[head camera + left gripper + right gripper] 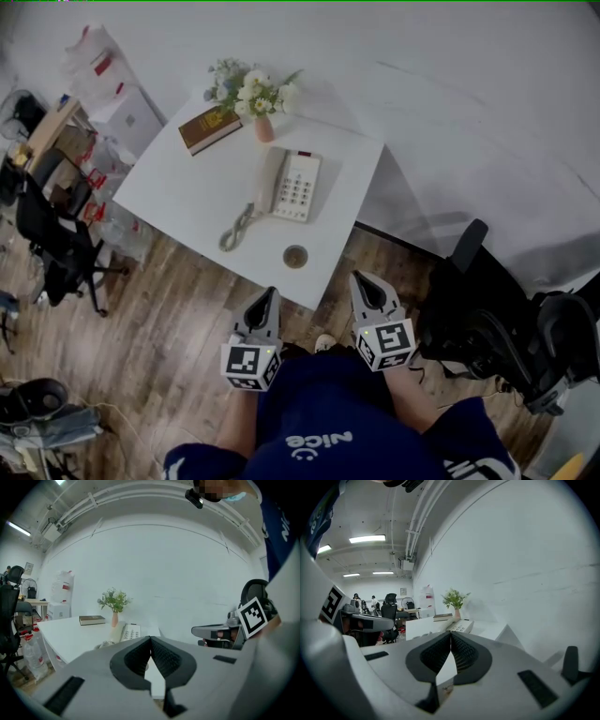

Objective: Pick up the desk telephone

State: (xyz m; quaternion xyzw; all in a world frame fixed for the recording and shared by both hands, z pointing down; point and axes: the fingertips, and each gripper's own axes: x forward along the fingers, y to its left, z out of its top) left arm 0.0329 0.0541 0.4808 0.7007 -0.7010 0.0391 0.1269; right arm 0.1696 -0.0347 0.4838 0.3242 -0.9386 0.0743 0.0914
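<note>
the telephone (289,185) sits in the middle of the table (178,202), handset (267,180) on the base's left, curly cord (236,228) trailing toward the near edge. the left gripper (269,294) and right gripper (363,280) hang short of the table, jaws closed on nothing. a lopsided lift could well spill the handset, or drag the cord across the small round dish (295,256).

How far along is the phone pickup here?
Done: nothing; the phone sits on the table, handset cradled. In hand: the left gripper and right gripper are shut and empty, near the table's corner. Left: open, grasp the phone, lift.
</note>
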